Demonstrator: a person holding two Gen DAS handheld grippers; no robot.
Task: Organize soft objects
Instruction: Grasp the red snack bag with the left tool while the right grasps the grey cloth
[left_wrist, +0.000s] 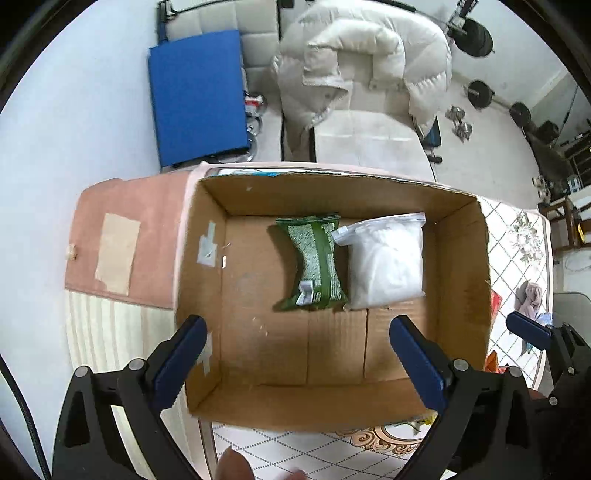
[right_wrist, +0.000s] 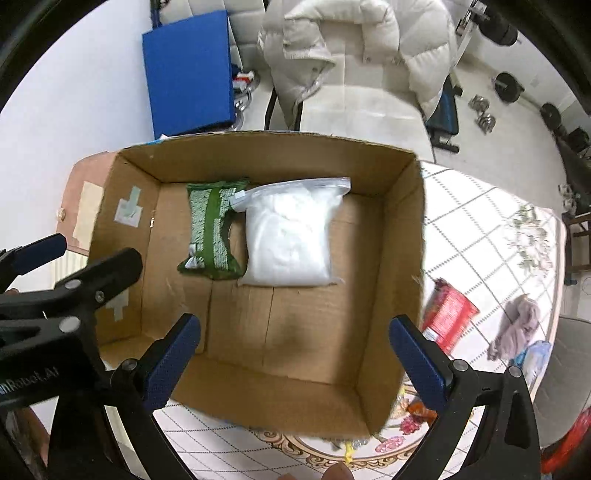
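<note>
Inside cardboard box (left_wrist: 207, 236), green packet (left_wrist: 314, 262) touching white bag (left_wrist: 388, 262) (near half bare); both grippers' fingers (left_wrist: 181, 358) spread, holding nothing.

- The red packet (right_wrist: 448, 317) is partly hidden behind the right wall of the cardboard box (right_wrist: 400, 258); its print is too blurred to read.
- The blue thing (right_wrist: 535, 356) lies half under the grey cloth (right_wrist: 517, 326); I cannot tell what it is.
- The white jacket (left_wrist: 365, 62) is cut by the top edge.
</note>
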